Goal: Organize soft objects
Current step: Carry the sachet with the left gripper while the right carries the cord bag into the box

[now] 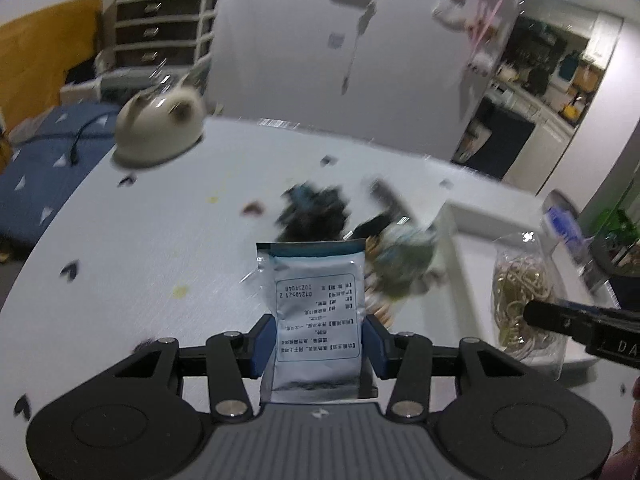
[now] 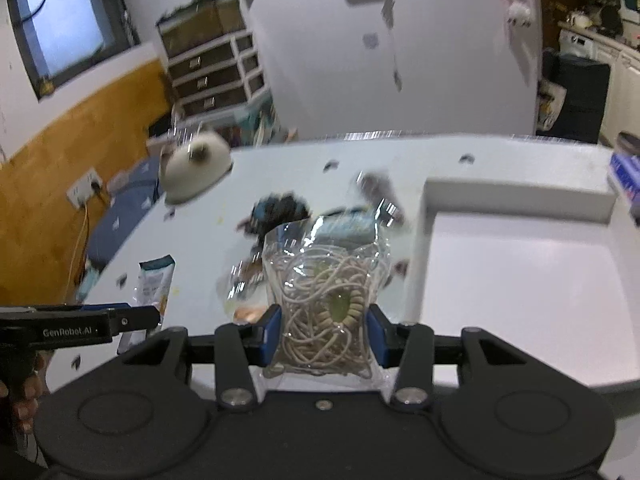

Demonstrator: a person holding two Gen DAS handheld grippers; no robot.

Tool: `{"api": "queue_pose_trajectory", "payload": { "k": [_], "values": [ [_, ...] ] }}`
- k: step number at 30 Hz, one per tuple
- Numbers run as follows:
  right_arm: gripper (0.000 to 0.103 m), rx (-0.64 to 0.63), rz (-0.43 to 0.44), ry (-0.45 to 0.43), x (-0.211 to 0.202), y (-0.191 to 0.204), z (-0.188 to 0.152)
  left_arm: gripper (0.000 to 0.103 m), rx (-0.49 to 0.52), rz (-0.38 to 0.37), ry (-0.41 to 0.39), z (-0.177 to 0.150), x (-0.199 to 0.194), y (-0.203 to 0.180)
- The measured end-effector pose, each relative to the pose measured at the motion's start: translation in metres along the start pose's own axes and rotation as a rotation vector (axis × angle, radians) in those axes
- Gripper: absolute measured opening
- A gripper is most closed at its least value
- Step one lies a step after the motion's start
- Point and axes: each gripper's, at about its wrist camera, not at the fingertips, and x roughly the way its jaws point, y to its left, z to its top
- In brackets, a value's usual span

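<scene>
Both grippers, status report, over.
Left gripper shut on foil sachet. Right gripper shut on clear bag of cord. White tray open to the right; nothing blocking.

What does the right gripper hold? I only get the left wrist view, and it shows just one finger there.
Observer: The right gripper is shut on a clear bag of beige cord.
Operator: Is the tray occupied?
Observer: The tray floor shows bare white in the right view.
Operator: Anything left of the table?
Observer: A wall socket with cables plugged in.
</scene>
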Motion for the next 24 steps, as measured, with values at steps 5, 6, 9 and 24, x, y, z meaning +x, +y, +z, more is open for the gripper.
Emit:
{"api": "queue_pose_trajectory", "payload": {
  "k": [5, 6, 9, 24],
  "values": [
    [0.046, 0.019, -0.012, -0.063, -0.020, -0.034, 0.016, 0.048, 0.033, -0.062, -0.049, 0.020, 0.000, -0.052],
    [0.046, 0.024, -0.015, -0.069, -0.023, -0.041, 0.018, 0.048, 0.041, -0.073, -0.053, 0.022, 0.002, -0.063],
    [0.046, 0.040, -0.031, -0.081, -0.030, -0.067, 0.022, 0.048, 0.058, -0.109, -0.054, 0.027, 0.010, -0.097],
    [0.046, 0.166, -0.193, -0.046, -0.054, -0.214, 0.006, 0.048, 0.088, -0.215, 0.045, 0.014, 0.080, -0.227]
  ]
}}
